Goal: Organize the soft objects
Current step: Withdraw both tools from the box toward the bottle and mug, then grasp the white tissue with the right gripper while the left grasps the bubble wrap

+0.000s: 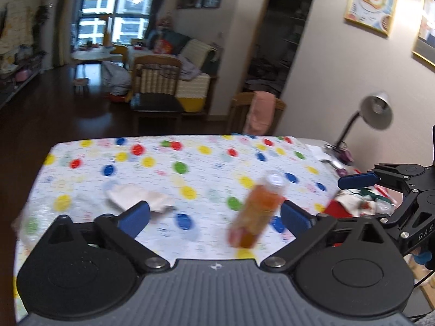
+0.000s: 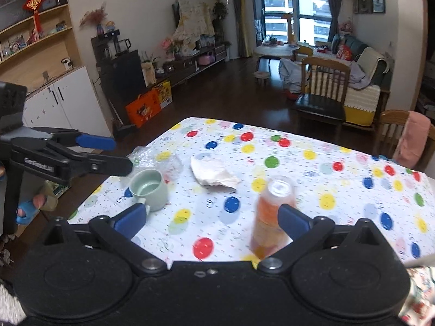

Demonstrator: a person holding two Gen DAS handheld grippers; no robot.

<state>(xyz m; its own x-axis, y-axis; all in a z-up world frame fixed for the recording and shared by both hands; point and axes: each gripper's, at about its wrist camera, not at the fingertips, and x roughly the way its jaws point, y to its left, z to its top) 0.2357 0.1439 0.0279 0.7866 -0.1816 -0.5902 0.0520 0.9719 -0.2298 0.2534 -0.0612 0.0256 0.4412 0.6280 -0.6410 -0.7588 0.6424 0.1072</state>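
A crumpled white cloth [image 1: 136, 198] [image 2: 212, 174] lies on the polka-dot tablecloth [image 1: 206, 168] [image 2: 312, 168]. My left gripper [image 1: 216, 217] hovers over the near edge, open, with nothing between its fingers; the cloth sits just beyond its left fingertip. My right gripper [image 2: 212, 220] is also open and empty. An orange bottle [image 1: 258, 212] [image 2: 274, 212] stands upright close to each view's right finger, ungripped. A red and white soft item [image 1: 350, 206] lies at the table's right, below the right gripper [image 1: 361, 190]. The left gripper [image 2: 114, 153] shows at the left of the right wrist view.
A pale green mug [image 2: 149, 190] stands near the table's left corner beside clear crumpled plastic [image 2: 152, 157]. A desk lamp [image 1: 375, 111] is at the far right. A wooden chair with a pink towel [image 2: 410, 138] stands behind the table. Dark floor lies beyond.
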